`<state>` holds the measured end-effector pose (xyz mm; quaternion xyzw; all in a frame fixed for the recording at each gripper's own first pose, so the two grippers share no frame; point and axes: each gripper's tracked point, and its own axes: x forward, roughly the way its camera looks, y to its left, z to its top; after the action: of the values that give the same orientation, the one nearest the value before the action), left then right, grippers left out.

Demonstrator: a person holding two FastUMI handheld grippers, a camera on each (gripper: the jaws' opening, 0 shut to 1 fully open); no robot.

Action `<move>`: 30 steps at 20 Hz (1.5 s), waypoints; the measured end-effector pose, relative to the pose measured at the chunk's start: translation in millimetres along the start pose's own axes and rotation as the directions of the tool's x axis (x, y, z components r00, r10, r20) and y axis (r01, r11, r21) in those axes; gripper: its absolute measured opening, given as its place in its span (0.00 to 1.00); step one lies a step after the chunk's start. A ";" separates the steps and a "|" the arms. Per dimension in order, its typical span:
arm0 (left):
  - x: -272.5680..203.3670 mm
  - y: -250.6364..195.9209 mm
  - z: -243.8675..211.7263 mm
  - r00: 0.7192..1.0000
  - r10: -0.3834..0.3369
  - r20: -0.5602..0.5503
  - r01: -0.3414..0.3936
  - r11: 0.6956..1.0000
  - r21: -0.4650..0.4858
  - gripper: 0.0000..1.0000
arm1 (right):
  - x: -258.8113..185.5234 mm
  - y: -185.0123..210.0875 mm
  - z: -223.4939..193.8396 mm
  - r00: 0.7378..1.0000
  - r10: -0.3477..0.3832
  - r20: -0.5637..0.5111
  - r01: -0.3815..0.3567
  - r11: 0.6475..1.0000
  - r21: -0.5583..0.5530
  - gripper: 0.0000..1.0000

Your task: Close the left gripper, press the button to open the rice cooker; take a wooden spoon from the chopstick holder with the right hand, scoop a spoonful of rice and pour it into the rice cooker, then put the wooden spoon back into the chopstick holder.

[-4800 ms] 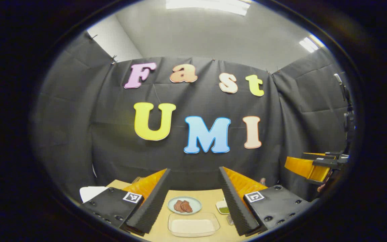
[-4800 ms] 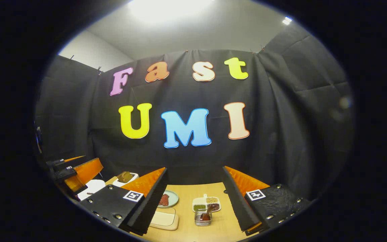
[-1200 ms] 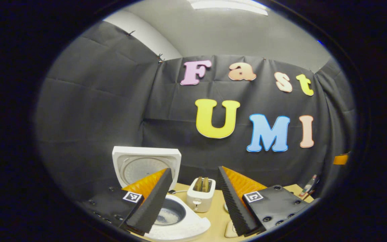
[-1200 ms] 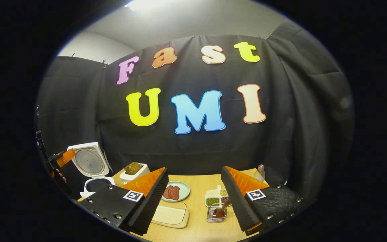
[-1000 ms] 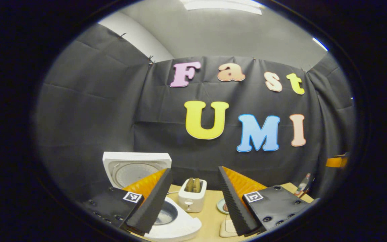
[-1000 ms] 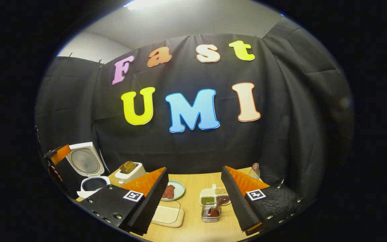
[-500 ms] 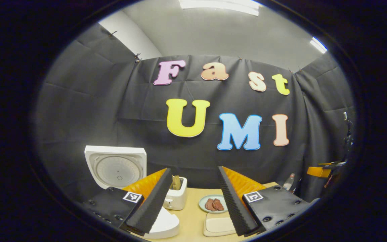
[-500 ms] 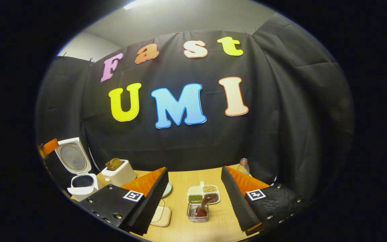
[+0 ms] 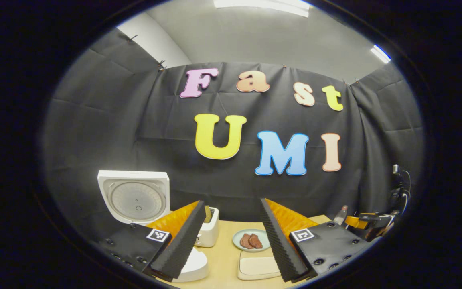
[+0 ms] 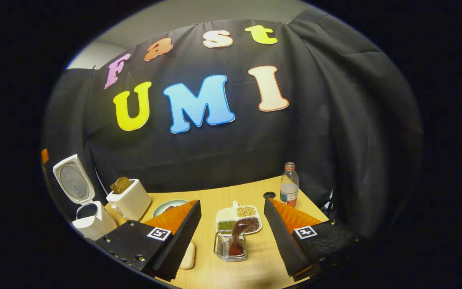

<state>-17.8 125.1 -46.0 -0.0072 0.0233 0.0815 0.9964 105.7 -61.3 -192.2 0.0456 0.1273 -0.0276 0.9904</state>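
Note:
The white rice cooker [image 9: 193,267] stands with its lid [image 9: 134,196] raised, at the left in the left gripper view. My left gripper [image 9: 232,201] is open and holds nothing, to the right of the cooker and above the table. In the right gripper view the cooker [image 10: 90,222] is at the far left. A dark wooden spoon [image 10: 237,233] stands in a clear holder [image 10: 231,251] straight ahead of my right gripper [image 10: 232,202], which is open with nothing between its fingers. A shallow tray of white rice [image 9: 257,267] lies on the table below the left gripper.
On the wooden table [image 10: 255,273] are a white toaster [image 10: 128,202] with bread, a plate of meat [image 9: 251,240], a divided dish of beans [image 10: 239,216] behind the holder, and a plastic bottle [image 10: 289,184] at the back right. The right gripper's body [image 9: 369,220] shows at the far right.
The left gripper has swung right, away from the open cooker, toward the plate and rice tray. The right gripper has tilted down and come nearer the spoon holder.

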 end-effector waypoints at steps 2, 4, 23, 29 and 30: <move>-0.3 -3.8 -5.5 1.000 -0.015 -0.012 0.015 1.000 -0.015 0.94 | 12.4 -2.5 -8.3 1.000 -0.001 -0.001 0.001 1.000 -0.002 0.96; 0.2 2.4 -15.2 0.999 -0.002 -0.037 0.002 1.000 -0.013 0.93 | 28.1 -4.4 -20.5 1.000 -0.007 -0.012 0.007 1.000 -0.008 0.95; -13.9 21.2 -21.4 0.994 0.082 -0.072 -0.083 0.996 -0.018 0.96 | 80.3 3.6 -85.3 0.990 0.045 -0.133 -0.041 0.999 0.036 0.09; -16.0 7.8 -4.9 0.999 0.034 -0.014 -0.034 0.999 -0.008 0.93 | 57.0 20.7 -40.6 0.996 0.052 -0.077 -0.055 0.998 -0.037 0.04; -15.8 5.6 -1.6 1.000 0.023 0.000 -0.023 1.000 -0.010 0.93 | 51.7 22.4 -31.4 0.996 0.052 -0.067 -0.055 0.998 -0.042 0.05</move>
<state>-34.3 128.0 -46.9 -0.0118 0.0230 0.0933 0.9953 149.3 -38.2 -233.8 0.0283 0.1593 0.0033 0.9868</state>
